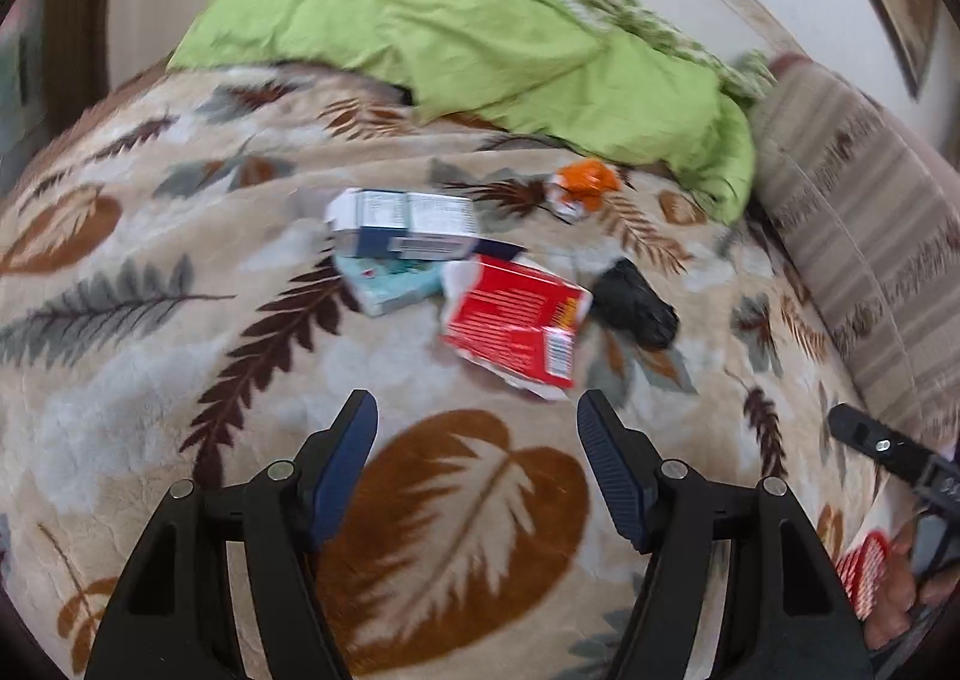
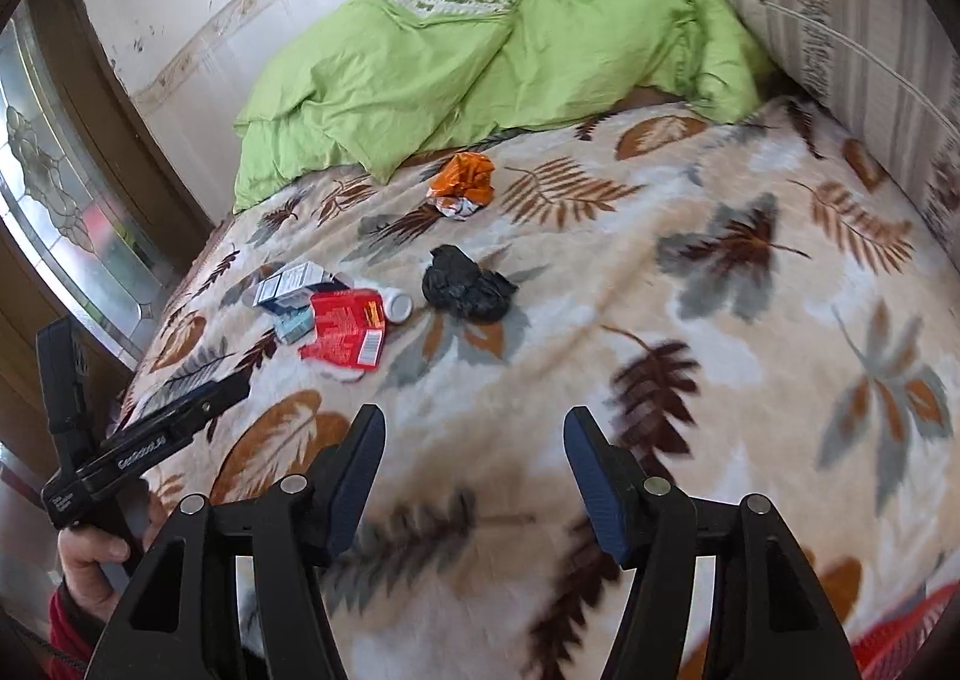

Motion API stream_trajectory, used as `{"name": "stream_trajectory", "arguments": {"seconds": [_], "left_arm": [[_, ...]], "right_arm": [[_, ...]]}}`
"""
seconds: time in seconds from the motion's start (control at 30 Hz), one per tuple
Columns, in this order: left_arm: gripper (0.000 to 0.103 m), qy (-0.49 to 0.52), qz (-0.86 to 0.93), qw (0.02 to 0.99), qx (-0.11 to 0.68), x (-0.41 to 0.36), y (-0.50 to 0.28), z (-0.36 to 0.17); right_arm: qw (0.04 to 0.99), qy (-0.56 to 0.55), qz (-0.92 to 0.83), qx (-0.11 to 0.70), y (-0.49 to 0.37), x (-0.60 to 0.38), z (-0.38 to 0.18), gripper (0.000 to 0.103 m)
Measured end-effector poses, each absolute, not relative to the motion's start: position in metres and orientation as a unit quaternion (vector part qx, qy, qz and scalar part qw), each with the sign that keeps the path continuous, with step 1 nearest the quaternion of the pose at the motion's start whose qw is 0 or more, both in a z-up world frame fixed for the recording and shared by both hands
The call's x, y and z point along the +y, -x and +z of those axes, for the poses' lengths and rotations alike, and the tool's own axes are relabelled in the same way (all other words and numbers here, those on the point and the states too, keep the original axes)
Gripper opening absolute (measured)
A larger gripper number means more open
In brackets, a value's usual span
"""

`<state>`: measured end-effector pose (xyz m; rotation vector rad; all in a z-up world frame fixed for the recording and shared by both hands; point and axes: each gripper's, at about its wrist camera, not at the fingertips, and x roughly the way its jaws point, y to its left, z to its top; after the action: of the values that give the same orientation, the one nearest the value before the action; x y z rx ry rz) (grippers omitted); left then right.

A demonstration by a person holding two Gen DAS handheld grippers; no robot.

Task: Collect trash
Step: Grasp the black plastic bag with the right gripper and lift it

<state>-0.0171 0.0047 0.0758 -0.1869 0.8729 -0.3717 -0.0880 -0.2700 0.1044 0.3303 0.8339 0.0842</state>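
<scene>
Teal box (image 1: pixel 393 284) lies half-hidden under white carton (image 1: pixel 408 218); both grippers' jaws gape empty.

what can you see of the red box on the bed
The red box is a flattened, crumpled carton, seemingly thin cardboard, red with small white print, a barcode panel and an orange patch at one end, with torn white flaps showing. It lies flat on the leaf-patterned blanket, beside a pale teal box and below a white and blue box. From the right wrist view a white bottle sits against it. Neither gripper touches it.
</scene>
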Motion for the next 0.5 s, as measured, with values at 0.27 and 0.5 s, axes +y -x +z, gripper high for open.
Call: {"name": "stream_trajectory", "arguments": {"seconds": [0.27,0.5], "left_arm": [[0.068,0.129,-0.173,0.867,0.449,0.018,-0.013,0.058],[0.068,0.127,-0.188,0.859,0.458,0.012,-0.022,0.051]], "right_arm": [[0.902,-0.09,0.024,0.421,-0.028,-0.238,0.074,0.069],[0.891,-0.104,0.041,0.439,-0.061,-0.239,0.031,0.06]]}}
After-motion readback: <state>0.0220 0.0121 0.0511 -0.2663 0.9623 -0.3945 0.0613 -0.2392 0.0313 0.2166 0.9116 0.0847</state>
